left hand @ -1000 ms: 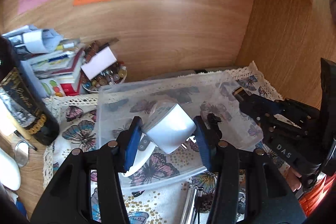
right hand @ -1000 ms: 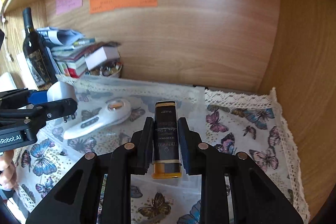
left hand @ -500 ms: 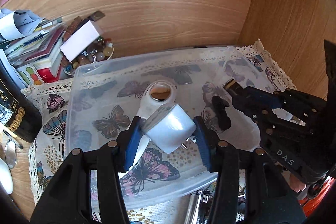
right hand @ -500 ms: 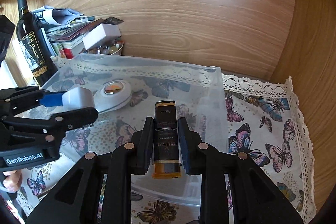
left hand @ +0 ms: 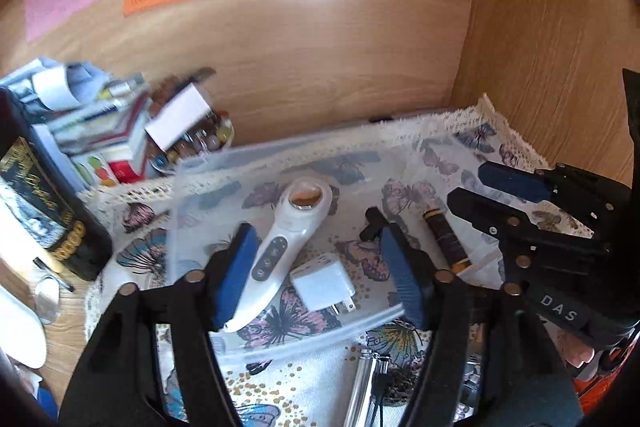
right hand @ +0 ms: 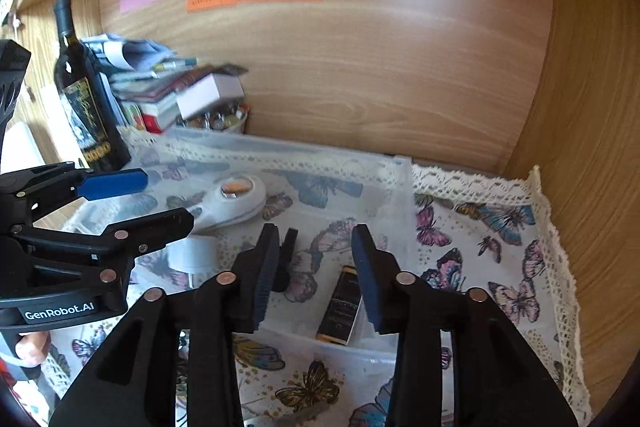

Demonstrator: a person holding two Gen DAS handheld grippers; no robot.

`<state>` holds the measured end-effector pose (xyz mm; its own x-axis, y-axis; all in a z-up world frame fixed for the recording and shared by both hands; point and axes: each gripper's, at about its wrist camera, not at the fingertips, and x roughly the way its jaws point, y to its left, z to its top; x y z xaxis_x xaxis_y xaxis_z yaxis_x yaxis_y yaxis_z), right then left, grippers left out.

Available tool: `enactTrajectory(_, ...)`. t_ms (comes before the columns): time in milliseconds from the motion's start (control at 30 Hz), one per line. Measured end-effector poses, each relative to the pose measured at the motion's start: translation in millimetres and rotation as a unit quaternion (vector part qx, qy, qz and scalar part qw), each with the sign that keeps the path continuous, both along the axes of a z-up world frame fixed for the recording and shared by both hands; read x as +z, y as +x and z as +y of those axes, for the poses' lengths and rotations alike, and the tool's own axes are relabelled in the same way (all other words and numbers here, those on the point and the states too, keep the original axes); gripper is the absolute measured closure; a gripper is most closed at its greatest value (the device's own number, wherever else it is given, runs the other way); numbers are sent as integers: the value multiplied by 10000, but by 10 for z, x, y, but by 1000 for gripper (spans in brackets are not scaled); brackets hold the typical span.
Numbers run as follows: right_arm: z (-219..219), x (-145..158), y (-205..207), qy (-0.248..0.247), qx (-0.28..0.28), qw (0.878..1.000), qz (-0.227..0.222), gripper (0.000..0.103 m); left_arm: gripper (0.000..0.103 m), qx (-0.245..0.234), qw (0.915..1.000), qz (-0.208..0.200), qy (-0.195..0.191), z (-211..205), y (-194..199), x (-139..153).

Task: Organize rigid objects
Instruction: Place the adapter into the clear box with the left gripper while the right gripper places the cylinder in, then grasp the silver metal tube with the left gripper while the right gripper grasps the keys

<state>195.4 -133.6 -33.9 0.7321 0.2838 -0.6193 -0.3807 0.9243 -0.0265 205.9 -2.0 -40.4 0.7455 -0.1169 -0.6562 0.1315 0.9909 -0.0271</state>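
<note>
A clear plastic tray [left hand: 304,333] [right hand: 402,187] sits on the butterfly cloth. In it lie a white handheld device [left hand: 280,247] [right hand: 236,197], a white plug adapter [left hand: 322,281] [right hand: 192,255], a small black piece [left hand: 370,225] [right hand: 285,263] and a dark tube with gold ends [left hand: 446,241] [right hand: 340,307]. My left gripper [left hand: 316,279] is open and empty above the adapter. My right gripper [right hand: 316,275] is open and empty above the tube; it also shows in the left wrist view [left hand: 488,187].
A wine bottle [right hand: 82,95] [left hand: 44,211] stands at the left by a pile of books and papers [right hand: 160,87] and a bowl of small items [left hand: 192,147]. Wooden walls close the back and right. Metal items [left hand: 368,387] lie on the cloth before the tray.
Both grippers have opened. The white adapter dropped from the left one and the dark tube from the right one; both now lie in the tray. Both grippers rose a little.
</note>
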Motion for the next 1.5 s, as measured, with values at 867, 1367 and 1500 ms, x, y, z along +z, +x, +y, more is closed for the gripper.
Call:
enactTrajectory(867, -105, -294, -971, 48, 119, 9994, 329, 39, 6, 173, 9983, 555, 51, 279, -955, -396)
enactTrajectory(1367, 69, -731, -1106, -5, 468, 9936, 1029, 67, 37, -265, 9921, 1196, -262, 126, -851, -680)
enactTrajectory(1500, 118, -793, -1091, -127, 484, 9936, 1016, 71, 38, -437, 9905, 1274, -276, 40, -798, -715)
